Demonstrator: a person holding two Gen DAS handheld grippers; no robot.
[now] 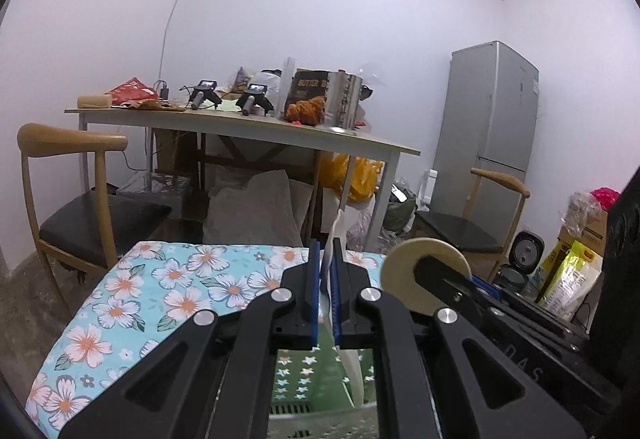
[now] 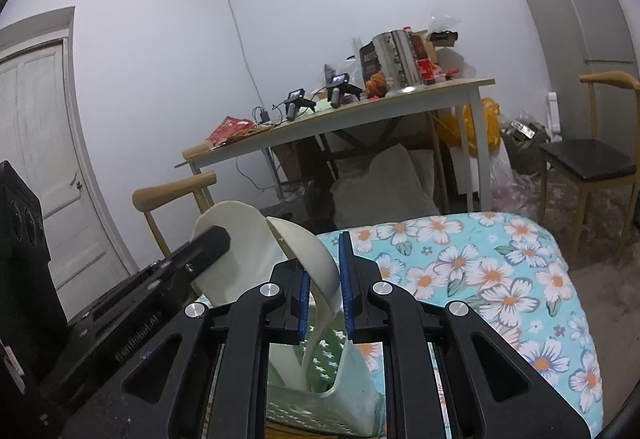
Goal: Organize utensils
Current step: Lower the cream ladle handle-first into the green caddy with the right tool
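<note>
While both tools (image 1: 325,255) (image 2: 325,259) grip dishes, floral cloth (image 2: 500,279) (right) lies bare.

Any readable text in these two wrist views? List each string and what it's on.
"BUTTER B": partly hidden gold lettering on the dark snack box with a fried chicken picture on the far table.
"DAS": embossed letters, faint, on the black body of the right hand-held gripper, seen from the left wrist.
Embossed word on the black body of the left hand-held gripper: too blurred to read.
Sticker on the tall silver fridge: too small.
Yellow-green bag: print unreadable.
</note>
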